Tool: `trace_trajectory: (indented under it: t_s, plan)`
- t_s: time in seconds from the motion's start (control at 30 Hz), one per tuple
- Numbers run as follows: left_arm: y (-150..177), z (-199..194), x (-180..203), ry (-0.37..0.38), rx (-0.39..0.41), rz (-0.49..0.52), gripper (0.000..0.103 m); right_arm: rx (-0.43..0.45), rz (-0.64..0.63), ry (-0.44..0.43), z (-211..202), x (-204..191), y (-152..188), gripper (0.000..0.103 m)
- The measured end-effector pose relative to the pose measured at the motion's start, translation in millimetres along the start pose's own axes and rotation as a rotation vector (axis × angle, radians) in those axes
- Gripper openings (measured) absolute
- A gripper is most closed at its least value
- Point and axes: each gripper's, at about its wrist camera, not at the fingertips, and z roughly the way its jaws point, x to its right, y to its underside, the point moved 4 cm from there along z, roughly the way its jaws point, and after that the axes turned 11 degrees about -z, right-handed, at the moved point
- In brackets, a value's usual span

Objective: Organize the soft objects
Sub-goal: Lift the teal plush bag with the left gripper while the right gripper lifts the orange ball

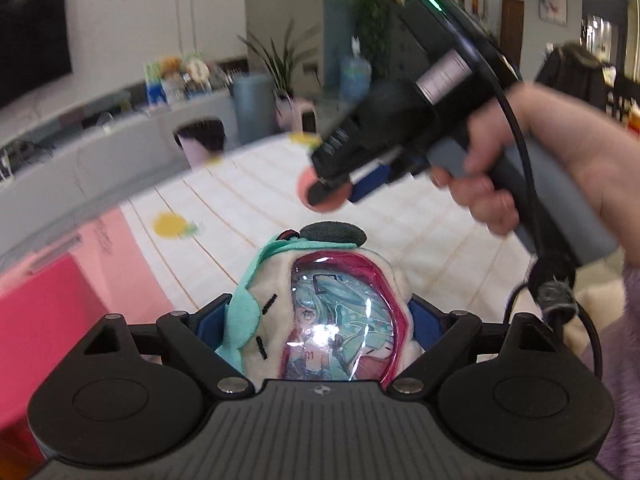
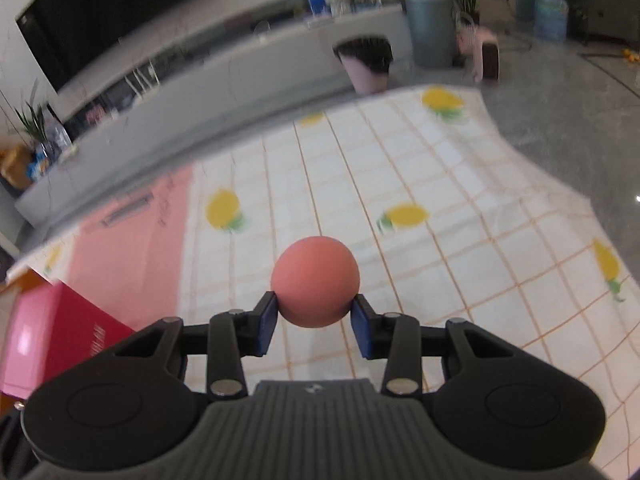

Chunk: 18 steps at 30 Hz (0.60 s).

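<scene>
Coral ball [image 2: 315, 282]: pinched by right claw [image 2: 314, 322], lifted for sorting.
Plush pouch [image 1: 316, 316]: clamped in left claw [image 1: 316, 320], clear of table [image 2: 440, 240].

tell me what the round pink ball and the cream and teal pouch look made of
Round pink ball: probably foam or soft rubber, with a matte, even surface and no glare. Cream and teal pouch: fuzzy plush fabric with stitched marks, plus a glossy clear plastic window that reflects light.
</scene>
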Motion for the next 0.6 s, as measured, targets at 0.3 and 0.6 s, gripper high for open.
trace_trajectory:
  t_s: [0.3,0.6]
  plan:
    - [-45.4,-99.7,-73.8,-0.118,0.181,-0.115,0.103,0.233,-0.156,-0.085,-69.5,-105.5,-48.2,0.040]
    - [-21.6,-137.7,-192.1,-0.432,0.163,-0.312,0.103,0.269,-0.378,-0.385,-68.3,-294.1,-66.3,0.040]
